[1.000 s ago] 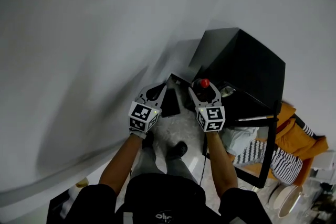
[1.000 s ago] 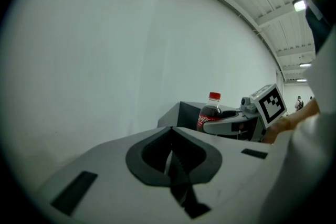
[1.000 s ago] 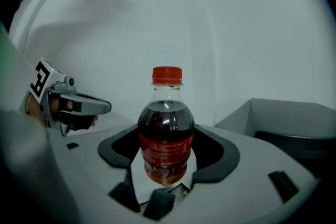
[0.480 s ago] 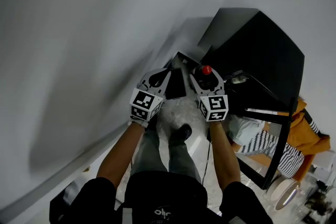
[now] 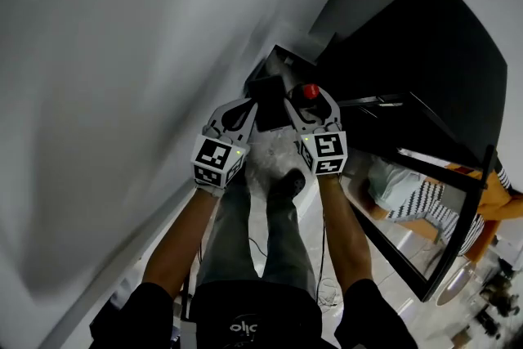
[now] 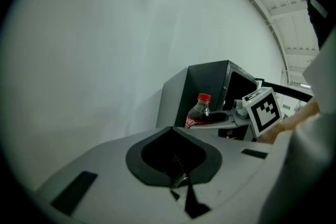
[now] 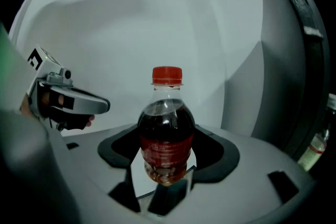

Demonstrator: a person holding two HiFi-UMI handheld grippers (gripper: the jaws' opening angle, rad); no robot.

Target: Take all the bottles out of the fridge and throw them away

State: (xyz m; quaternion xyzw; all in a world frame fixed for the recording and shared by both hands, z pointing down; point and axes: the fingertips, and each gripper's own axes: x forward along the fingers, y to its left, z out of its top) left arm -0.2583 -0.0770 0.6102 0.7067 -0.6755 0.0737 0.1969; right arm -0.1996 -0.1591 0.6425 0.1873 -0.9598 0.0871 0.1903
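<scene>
Head view: at centre, the left gripper point(image 5: 243, 109) is empty and the right gripper point(image 5: 309, 104) clamps a red-capped cola bottle point(image 5: 310, 91); the black fridge point(image 5: 425, 53) is upper right.
Left gripper view: jaws pressed together.
Right gripper view: bottle clamped, centre.

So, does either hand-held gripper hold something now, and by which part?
The right hand-held gripper holds a cola bottle by its lower body, around the red label. The left hand-held gripper is shut and holds nothing.
</scene>
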